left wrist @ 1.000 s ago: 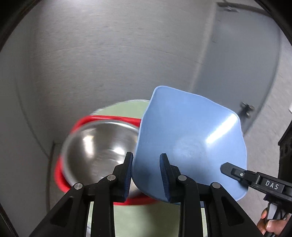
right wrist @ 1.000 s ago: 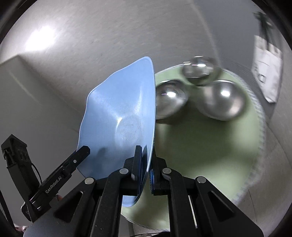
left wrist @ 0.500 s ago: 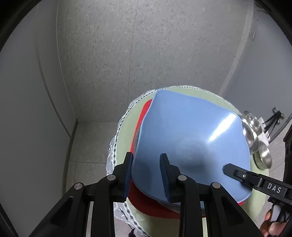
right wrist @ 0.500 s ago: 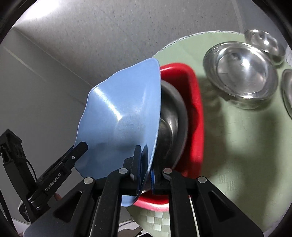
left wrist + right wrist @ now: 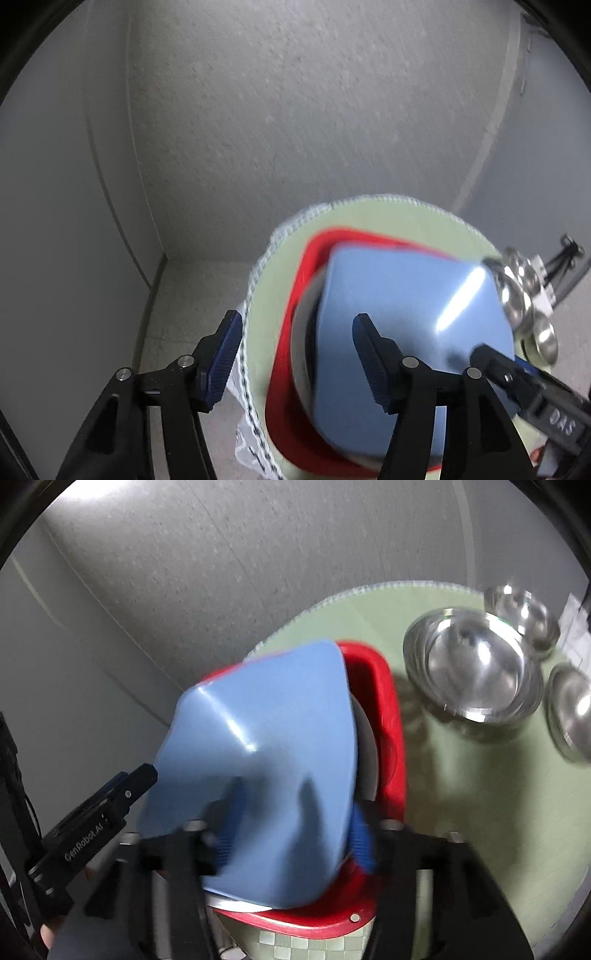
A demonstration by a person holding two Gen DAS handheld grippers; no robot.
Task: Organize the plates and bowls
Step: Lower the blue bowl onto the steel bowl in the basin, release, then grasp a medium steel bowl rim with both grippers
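Left tool (image 5: 297,356) up close: its blue-padded fingers stand wide apart, gripping nothing, the right finger in front of the blue plate (image 5: 406,332) and the left one out over the surface's near-left edge. Right tool (image 5: 291,834): blurred, but its fingers look spread apart too, one each side of the blue plate's near rim, so I judge the plate is let go.

The blue plate sits tilted on a steel bowl (image 5: 367,738), which is nested in the red plate (image 5: 391,716) at the left edge of the round green surface (image 5: 461,794). Whether the blue plate has fully settled, the blur won't let me say.

The step looks like release and retreat. To do it well: draw both tools straight back along the fingers, without lifting a pad under the rim, since a smooth plate on a rounded bowl could slide.

Further out, toward the far-right edge, the loose steel bowls (image 5: 476,672) wait, well apart from the stack; those look to be next.
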